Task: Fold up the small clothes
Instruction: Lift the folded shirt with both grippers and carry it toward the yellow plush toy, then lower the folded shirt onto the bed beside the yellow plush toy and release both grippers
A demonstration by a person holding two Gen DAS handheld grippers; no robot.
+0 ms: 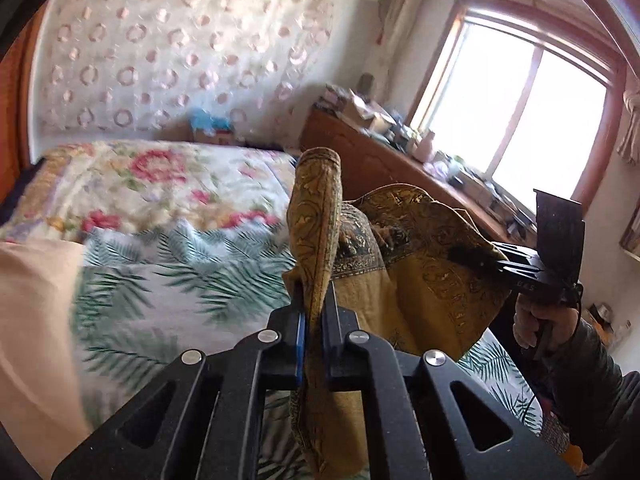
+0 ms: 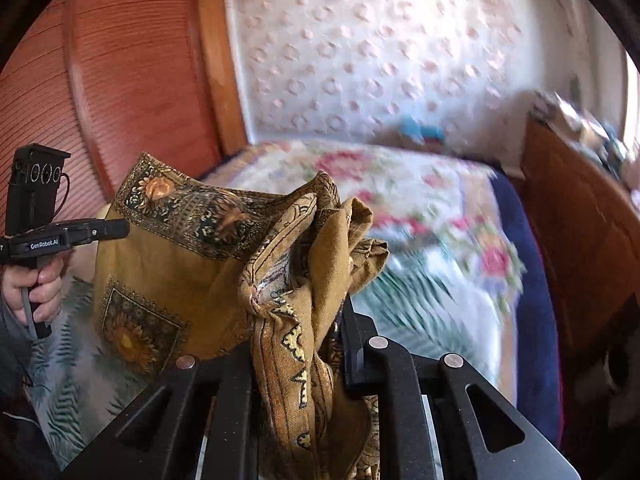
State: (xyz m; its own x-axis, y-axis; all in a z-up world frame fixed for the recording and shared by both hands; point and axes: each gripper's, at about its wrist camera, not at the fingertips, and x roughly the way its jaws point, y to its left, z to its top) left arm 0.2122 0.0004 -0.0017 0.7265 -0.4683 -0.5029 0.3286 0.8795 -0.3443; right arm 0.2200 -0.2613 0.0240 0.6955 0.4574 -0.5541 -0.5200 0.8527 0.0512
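"GenRobot.AI" marks the left tool [image 2: 116,229]; both it and the right tool [image 1: 466,256] pinch a mustard, sunflower-bordered cloth [image 2: 168,264] above the bed [image 1: 168,280].

mustard patterned cloth held up off the bed

the cloth [image 1: 420,280] is mustard-yellow with dark ornamental borders and sunflower squares. it hangs in the air above the bed [image 1: 168,264], stretched loosely between two pinched corners, one bunched into a thick crumpled wad [image 2: 304,280], the middle sagging in soft folds with its lower edge drooping toward the bedspread.
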